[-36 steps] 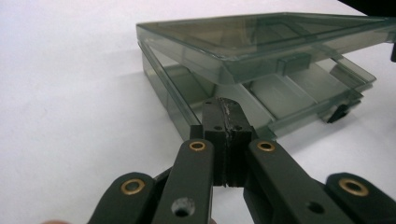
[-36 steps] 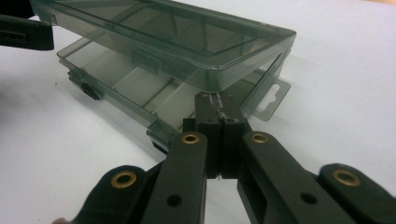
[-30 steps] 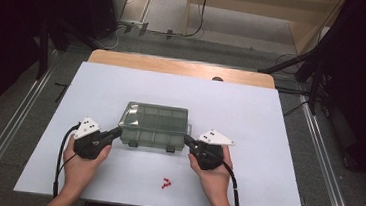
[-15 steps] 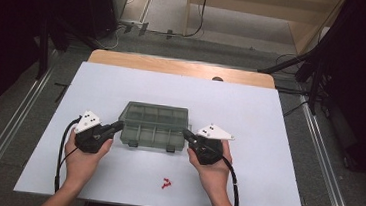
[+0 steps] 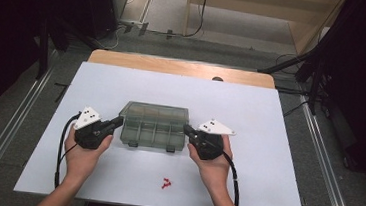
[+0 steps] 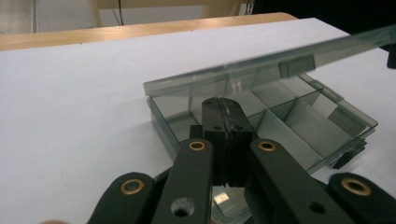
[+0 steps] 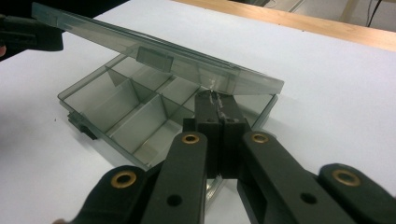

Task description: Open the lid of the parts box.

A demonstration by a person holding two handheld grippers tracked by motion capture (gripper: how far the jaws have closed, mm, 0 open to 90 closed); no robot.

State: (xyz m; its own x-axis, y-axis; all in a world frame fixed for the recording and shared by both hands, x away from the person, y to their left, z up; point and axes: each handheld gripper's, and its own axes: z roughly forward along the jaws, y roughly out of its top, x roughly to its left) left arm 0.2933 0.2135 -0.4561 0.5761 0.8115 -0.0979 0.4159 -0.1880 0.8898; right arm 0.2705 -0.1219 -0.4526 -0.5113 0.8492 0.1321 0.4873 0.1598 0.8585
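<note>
Both closed grippers, left (image 5: 117, 123) and right (image 5: 187, 129), prop the box lid (image 6: 261, 70) from either end.

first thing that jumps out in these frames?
The smoky clear compartment box at the middle of the white table, its lid propped partly open. The left gripper and right gripper flank its two ends, jaws shut, tips under the lid. Small red bits lie near the front edge.

A smoky, see-through plastic organiser box (image 5: 153, 128) sits flat near the middle of the white table. Dividers split its tray into several compartments. Its lid (image 6: 261, 70) stands partly raised, hinged along the far edge, with latches on the near side.
</note>
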